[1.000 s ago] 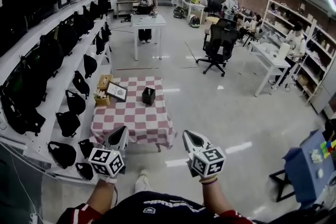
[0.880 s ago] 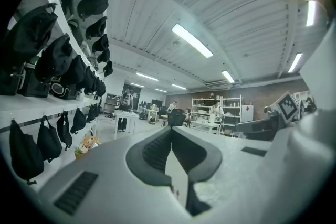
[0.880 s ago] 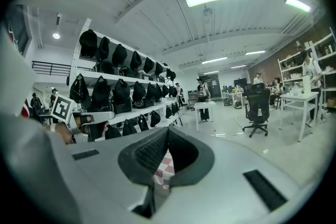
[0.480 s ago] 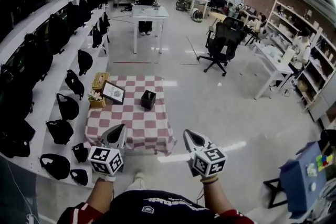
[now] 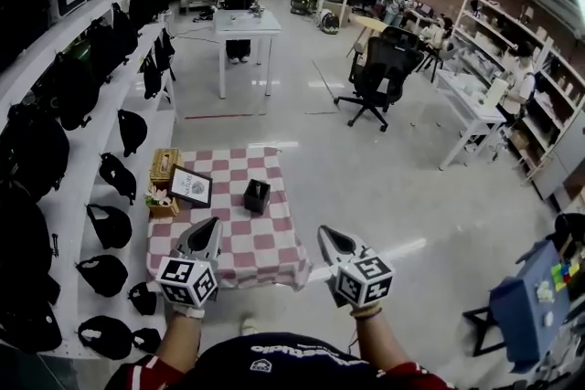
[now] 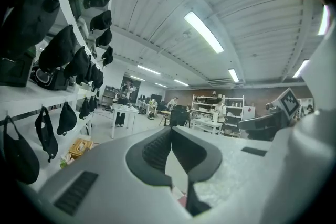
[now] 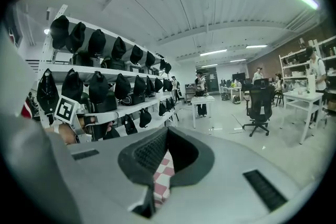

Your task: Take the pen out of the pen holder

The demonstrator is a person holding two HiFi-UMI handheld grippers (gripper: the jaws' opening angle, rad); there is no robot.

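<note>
A black pen holder stands on a low table with a red and white checked cloth, a little ahead of me on the floor. Whether pens stand in it is too small to tell. My left gripper hovers over the table's near left edge, its jaws shut and empty. My right gripper is held just past the table's near right corner, also shut with nothing in it. In the left gripper view the pads meet. The right gripper view shows checked cloth beneath the closed pads.
On the table's left side stand a framed picture, a wooden box and a small plant. White shelves with black caps line the left. A white table, an office chair and people are farther back.
The checked table and pen holder have come nearer and sit lower in the head view. Both grippers keep their places in that view and stay shut.
</note>
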